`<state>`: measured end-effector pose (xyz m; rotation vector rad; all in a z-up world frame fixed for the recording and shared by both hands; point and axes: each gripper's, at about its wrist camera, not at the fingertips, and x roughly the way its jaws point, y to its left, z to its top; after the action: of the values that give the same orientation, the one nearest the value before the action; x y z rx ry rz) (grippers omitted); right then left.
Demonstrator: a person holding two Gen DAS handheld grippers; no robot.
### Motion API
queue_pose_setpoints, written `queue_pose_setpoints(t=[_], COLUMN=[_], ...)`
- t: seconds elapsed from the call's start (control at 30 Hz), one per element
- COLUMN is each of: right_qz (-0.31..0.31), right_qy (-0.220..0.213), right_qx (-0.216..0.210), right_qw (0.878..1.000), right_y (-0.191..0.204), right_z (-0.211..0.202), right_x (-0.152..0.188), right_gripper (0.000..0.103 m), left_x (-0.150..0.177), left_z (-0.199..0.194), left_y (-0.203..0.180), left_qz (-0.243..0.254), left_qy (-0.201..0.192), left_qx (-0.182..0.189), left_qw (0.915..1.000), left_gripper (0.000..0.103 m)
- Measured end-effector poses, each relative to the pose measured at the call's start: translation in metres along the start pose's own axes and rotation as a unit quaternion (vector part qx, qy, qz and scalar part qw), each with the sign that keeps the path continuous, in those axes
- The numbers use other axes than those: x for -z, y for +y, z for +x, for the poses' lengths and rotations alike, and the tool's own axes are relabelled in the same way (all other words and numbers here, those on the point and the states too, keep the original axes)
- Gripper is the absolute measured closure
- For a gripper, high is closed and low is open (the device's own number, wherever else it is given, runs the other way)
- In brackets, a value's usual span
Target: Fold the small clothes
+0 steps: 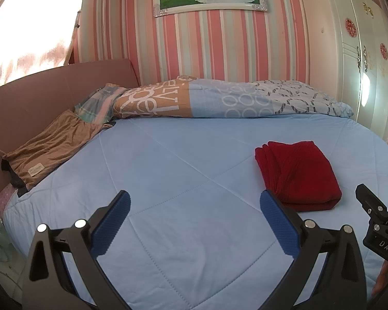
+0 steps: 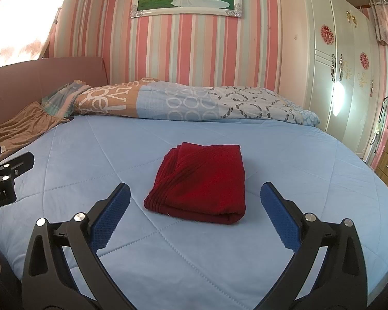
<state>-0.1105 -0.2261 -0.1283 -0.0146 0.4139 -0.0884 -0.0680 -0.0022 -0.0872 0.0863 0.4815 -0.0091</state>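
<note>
**Status: one garment folded**

Blue quilted bed (image 2: 310,160) carries the red garment (image 2: 201,180), folded, at 12 o'clock. Left gripper (image 1: 194,222) and right gripper (image 2: 195,217) hover spread, empty. Brown cloth (image 1: 51,147) at 10 o'clock possibly remains unfolded.

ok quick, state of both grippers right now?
Left gripper: open, holding nothing, above the blue bedspread.
Right gripper: open, holding nothing; the folded red garment lies just ahead of it.

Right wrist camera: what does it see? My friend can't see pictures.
A folded red garment lies on a light blue bed cover, just ahead of the open right gripper. A patterned quilt lies rolled along the striped wall.
</note>
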Motion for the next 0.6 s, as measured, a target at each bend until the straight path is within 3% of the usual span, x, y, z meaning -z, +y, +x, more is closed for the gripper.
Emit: queue_pose_setpoints(t=[0.6], right_qz=[-0.003], right_qy=[0.0], right_qx=[0.001], right_qw=[1.0], right_y=[0.001], right_z=[0.0], right_x=[-0.0012], right_gripper=[0.003], left_x=[-0.0014], left_z=[-0.0021], left_y=[-0.0015], left_qz=[0.004], left_qy=[-0.004], left_qx=[0.012], left_qw=[0.9999], left_gripper=[0.002])
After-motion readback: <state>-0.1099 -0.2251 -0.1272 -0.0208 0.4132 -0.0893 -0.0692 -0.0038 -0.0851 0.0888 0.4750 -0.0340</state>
